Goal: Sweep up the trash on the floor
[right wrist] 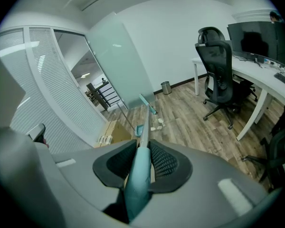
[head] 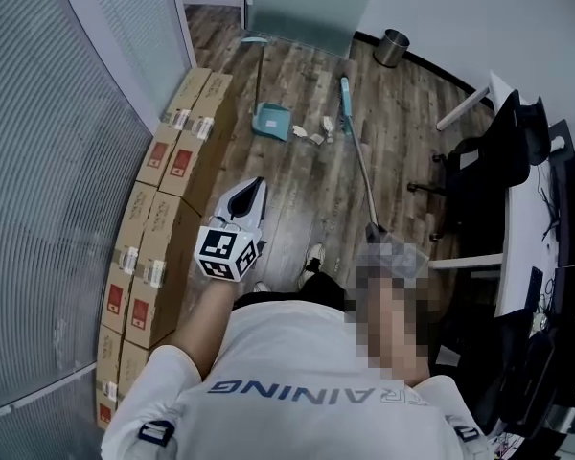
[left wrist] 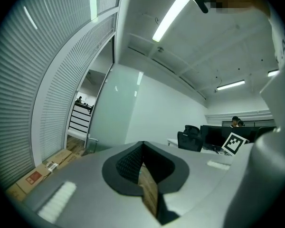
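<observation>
In the head view my left gripper (head: 252, 190) is held out over the wood floor, shut and empty; in its own view the jaws (left wrist: 141, 161) meet with nothing between them. My right gripper (right wrist: 141, 167) is shut on the teal grip of a broom (right wrist: 137, 184). The broom's long handle (head: 360, 166) runs away to its teal head (head: 346, 99) on the floor. Several scraps of pale trash (head: 317, 134) lie just left of the head, beside a teal dustpan (head: 271, 121) with a tall handle. In the head view a blurred patch hides most of the right gripper.
Stacked cardboard boxes (head: 168, 209) line the curved slatted wall on the left. A metal bin (head: 391, 48) stands at the far wall. A black office chair (head: 484, 156) and a white desk (head: 522, 228) fill the right side.
</observation>
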Tool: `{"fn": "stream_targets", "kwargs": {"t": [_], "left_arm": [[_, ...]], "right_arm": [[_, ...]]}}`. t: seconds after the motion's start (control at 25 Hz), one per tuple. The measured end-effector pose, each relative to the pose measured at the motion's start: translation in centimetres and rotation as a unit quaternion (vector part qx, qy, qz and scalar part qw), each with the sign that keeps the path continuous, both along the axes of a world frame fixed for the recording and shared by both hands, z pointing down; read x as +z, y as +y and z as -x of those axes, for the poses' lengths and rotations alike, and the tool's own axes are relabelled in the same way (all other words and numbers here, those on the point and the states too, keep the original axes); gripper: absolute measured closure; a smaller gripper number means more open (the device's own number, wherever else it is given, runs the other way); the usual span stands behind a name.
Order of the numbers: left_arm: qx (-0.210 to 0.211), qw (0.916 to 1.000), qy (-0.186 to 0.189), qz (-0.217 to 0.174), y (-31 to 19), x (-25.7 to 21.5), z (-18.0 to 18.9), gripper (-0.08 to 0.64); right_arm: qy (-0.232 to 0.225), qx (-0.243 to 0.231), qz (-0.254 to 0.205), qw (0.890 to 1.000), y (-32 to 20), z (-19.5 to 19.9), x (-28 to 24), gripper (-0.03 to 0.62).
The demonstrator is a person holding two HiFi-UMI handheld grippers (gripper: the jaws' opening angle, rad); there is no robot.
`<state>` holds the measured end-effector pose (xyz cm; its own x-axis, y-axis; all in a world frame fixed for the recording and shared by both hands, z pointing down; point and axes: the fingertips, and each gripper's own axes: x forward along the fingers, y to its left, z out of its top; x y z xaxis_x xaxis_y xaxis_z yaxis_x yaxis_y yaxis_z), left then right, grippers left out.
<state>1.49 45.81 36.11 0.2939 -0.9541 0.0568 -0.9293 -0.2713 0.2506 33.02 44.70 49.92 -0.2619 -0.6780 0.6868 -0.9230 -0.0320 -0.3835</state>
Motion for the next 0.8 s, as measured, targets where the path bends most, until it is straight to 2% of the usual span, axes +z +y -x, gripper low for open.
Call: {"fn": "stream_targets", "kwargs": {"t": [0.24,0.48,0.8], "left_arm": [[-0.026,0.9996,-0.004,0.012,-3.1,0.9,2.3,0.557],[-0.045,0.9988,-0.017,0.012,-9.0,0.4,3.5,0.557],[-0.045,0.9978,-0.048,0.007,-19.8,-1.9,0.4,0.557]], "right_arm": [[-0.004,-0.01,0.016,1.0,-5.0,1.5,1.5,0.486],[-0.019,-0.027,0.028,0.999,-11.4,2.9,2.6,0.486],[-0.035,-0.036,0.037,0.998,-22.1,0.7,3.3,0.486]]}}
